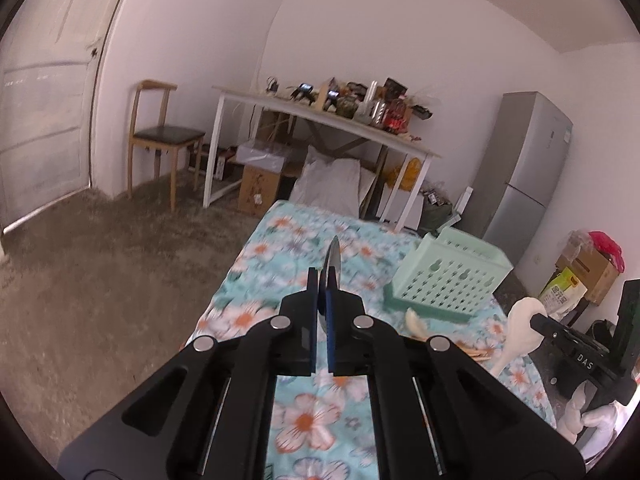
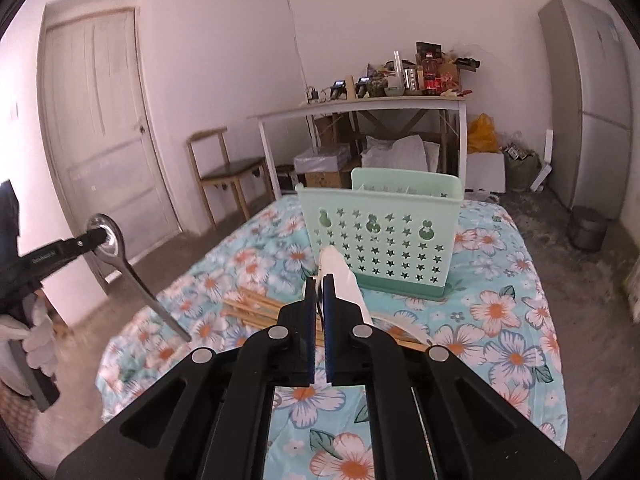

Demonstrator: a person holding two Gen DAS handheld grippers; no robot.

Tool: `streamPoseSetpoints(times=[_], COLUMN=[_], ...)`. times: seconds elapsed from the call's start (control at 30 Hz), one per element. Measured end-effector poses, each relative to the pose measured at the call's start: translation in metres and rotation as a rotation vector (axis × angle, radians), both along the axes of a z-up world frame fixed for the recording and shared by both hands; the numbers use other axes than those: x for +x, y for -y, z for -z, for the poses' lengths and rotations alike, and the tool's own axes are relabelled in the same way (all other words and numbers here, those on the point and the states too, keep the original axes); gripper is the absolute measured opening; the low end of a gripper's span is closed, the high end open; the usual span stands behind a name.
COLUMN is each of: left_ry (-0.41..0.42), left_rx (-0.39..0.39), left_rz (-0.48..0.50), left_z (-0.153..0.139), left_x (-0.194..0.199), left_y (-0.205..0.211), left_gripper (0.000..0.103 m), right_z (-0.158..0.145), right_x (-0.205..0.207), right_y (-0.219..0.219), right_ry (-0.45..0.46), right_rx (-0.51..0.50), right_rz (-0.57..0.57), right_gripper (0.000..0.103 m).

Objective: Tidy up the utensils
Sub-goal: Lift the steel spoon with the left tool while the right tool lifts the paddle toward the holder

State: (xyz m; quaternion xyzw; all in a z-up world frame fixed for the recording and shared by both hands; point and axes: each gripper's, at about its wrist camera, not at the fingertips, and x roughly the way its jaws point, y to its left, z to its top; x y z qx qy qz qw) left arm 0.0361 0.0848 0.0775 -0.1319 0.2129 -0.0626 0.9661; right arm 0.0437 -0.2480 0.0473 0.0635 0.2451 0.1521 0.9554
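My left gripper (image 1: 322, 280) is shut on a metal spoon (image 1: 332, 258), held by its bowl above the floral table. From the right wrist view the same spoon (image 2: 120, 256) hangs at the left, handle pointing down. My right gripper (image 2: 319, 286) is shut on a white ceramic spoon (image 2: 344, 280), which also shows in the left wrist view (image 1: 518, 326). A mint green perforated utensil holder (image 2: 384, 236) stands upright on the table just beyond the right gripper; it also shows in the left wrist view (image 1: 448, 276). Wooden chopsticks (image 2: 256, 306) lie on the cloth.
The table has a light blue floral cloth (image 2: 500, 320). Another white spoon (image 1: 414, 320) lies near the holder's base. Beyond are a white cluttered desk (image 2: 360, 106), a wooden chair (image 2: 228, 172), a door (image 2: 100, 120) and a grey fridge (image 2: 588, 100).
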Motion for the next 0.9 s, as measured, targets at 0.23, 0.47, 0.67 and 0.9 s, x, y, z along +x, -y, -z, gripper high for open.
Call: streamPoseSetpoints(times=[0.23, 0.47, 0.67, 0.9], left_ry=[0.062, 0.123, 0.176, 0.213], left_rx=[0.014, 0.05, 0.107, 0.14], left_rz=[0.022, 0.027, 0.015, 0.031], left_z=[-0.031, -0.063, -0.093, -0.111], left_x=[0.012, 0.04, 0.073, 0.115], left_y=[0.016, 0.036, 0.062, 0.092], left_gripper=[0.003, 0.003, 0.003, 0.003], right_z=[-0.018, -0.031, -0.054, -0.09], right_x=[0.005, 0.016, 0.025, 0.039], right_y=[0.024, 0.037, 0.052, 0.073], right_ry=[0.028, 0.048, 0.091, 0.166], right_rx=[0.088, 0.124, 0.149, 0.199], right_rz=[-0.038, -0.074, -0.106, -0.137], right_gripper=[0.003, 0.003, 0.003, 0.003])
